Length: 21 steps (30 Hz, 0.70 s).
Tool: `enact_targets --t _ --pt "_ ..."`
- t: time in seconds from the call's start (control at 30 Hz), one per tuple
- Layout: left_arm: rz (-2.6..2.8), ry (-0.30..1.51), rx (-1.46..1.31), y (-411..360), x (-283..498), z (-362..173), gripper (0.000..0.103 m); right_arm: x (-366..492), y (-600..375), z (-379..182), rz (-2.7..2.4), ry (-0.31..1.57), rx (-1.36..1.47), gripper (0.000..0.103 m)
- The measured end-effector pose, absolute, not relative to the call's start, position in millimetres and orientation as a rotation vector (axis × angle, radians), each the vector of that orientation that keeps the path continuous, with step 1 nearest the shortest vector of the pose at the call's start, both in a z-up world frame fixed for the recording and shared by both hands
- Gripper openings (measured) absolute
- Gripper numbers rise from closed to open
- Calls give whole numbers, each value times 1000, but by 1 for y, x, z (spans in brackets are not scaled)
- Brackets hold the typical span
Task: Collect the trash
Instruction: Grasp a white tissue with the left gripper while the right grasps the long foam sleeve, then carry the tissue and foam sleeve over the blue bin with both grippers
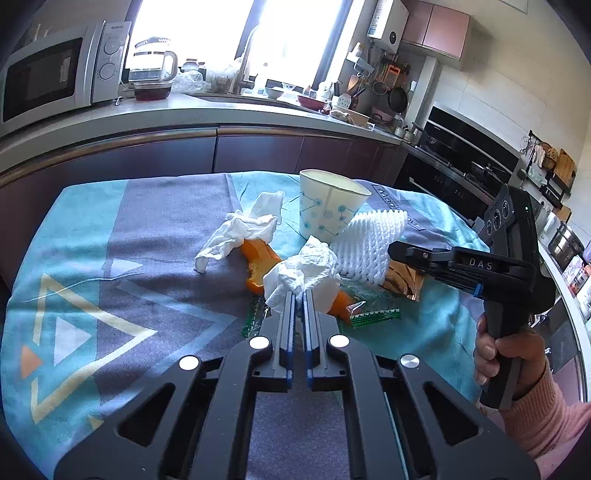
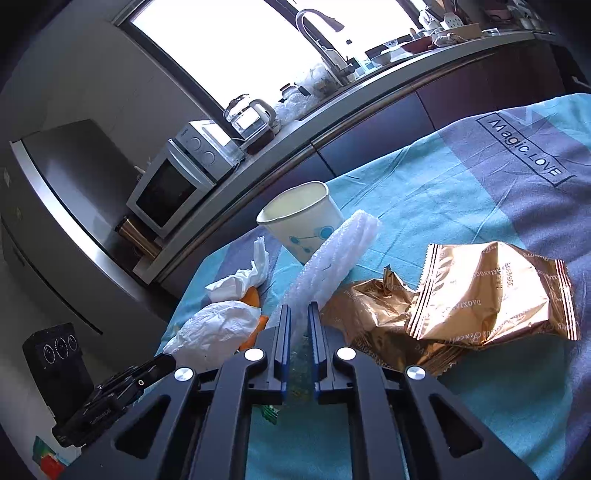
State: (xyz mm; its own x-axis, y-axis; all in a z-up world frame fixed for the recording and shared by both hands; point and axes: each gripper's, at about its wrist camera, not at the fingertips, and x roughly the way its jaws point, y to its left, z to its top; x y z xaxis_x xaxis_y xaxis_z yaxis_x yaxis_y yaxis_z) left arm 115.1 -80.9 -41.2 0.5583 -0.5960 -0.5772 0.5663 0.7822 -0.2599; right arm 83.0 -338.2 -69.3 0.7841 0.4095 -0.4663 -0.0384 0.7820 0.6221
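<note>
My left gripper (image 1: pixel 299 295) is shut on a crumpled white tissue (image 1: pixel 306 273) and holds it just above the trash pile. My right gripper (image 2: pixel 298 312) is nearly shut with nothing seen between the fingers, its tips against the white foam net (image 2: pixel 332 258); it shows at the right of the left wrist view (image 1: pixel 397 249). A paper cup (image 1: pixel 328 206) stands upright behind the pile, also in the right wrist view (image 2: pixel 299 221). A second tissue (image 1: pixel 240 229) lies over orange peel (image 1: pixel 258 258). Gold snack wrappers (image 2: pixel 480 291) lie to the right. A green wrapper (image 1: pixel 373 317) lies under the pile.
A blue and grey cloth (image 1: pixel 110 258) covers the table. Behind it runs a dark kitchen counter (image 1: pixel 184 114) with a microwave (image 1: pixel 55 74), a glass kettle (image 1: pixel 151 62) and a sink tap (image 2: pixel 321 33). A stove (image 1: pixel 461 162) stands at the right.
</note>
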Motion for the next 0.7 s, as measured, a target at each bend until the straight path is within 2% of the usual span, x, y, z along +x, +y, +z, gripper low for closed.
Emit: enact_targets --t 0.7 --pt "-584 583 -152 14 68 -5 3 53 -292 -18 417 516 526 7"
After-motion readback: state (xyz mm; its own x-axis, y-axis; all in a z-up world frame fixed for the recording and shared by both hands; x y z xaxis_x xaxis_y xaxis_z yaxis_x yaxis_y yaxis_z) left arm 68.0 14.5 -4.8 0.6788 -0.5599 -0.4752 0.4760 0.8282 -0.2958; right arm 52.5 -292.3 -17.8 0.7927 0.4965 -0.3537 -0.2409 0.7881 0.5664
